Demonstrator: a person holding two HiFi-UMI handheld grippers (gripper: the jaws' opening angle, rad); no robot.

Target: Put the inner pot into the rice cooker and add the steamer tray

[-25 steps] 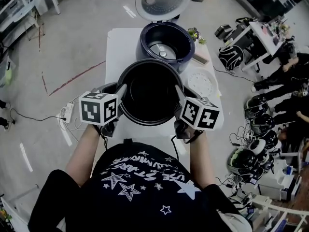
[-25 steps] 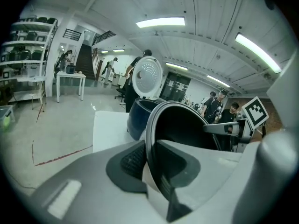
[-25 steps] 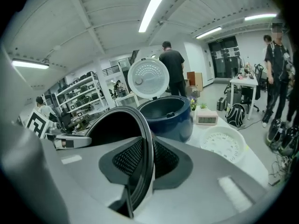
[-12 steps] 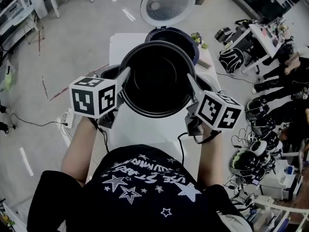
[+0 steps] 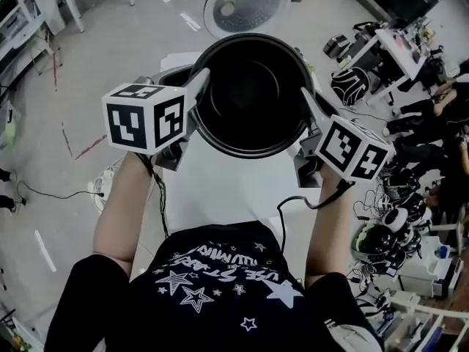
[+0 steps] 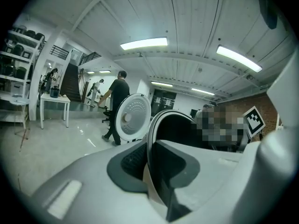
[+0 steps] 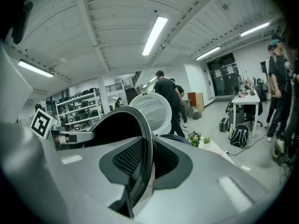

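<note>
While you hold the pot [image 5: 253, 94] above the table [image 5: 220, 185], head view: left gripper [image 5: 196, 86] and right gripper [image 5: 309, 107] flank it. Left gripper view: jaws pinch its thin rim. Right gripper view: likewise, cooker [image 7: 175, 136] beyond the pot; tilting risks slippage.

Bright ceiling strip lights [image 7: 154, 34], heavy fisheye bending, dark vignetted corners.

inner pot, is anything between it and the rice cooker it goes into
Nothing visible does. The lid stands open beyond the inner pot, though in the head view the pot hides the rice cooker itself.
</note>
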